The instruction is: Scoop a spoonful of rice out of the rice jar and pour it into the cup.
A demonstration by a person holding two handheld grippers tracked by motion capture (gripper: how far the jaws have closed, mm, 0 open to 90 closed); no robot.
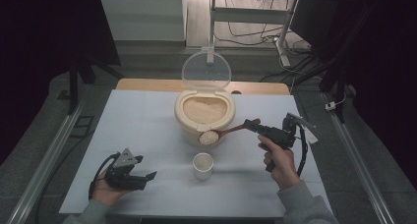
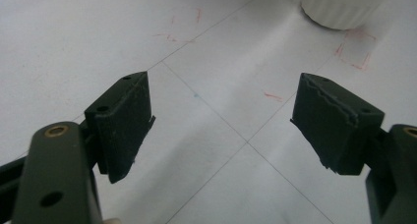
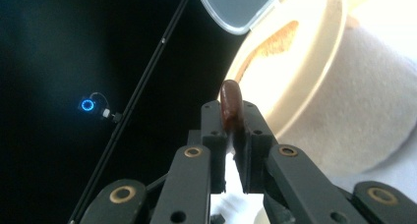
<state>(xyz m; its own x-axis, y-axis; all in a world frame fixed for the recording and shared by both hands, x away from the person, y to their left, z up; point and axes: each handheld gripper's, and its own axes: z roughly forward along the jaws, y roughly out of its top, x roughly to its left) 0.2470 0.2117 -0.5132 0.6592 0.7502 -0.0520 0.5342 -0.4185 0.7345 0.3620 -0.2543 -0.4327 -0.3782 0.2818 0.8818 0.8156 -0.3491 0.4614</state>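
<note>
Rice [image 1: 208, 137] is sitting heaped on the brown wooden spoon [image 1: 231, 131] that the right gripper [image 1: 252, 125] is pinching tight, seemingly just above the small white cup [image 1: 203, 165]. Tipping early is risking spills on the table [image 1: 142, 135]. Left gripper [image 1: 147, 176] is resting wide open, holding nothing.

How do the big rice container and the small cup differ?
The container is cream, wide and has a clear lid standing open; the cup is white, small and lidless. The container stands farther back, the cup nearer the person. Both hold rice and stand upright.
</note>
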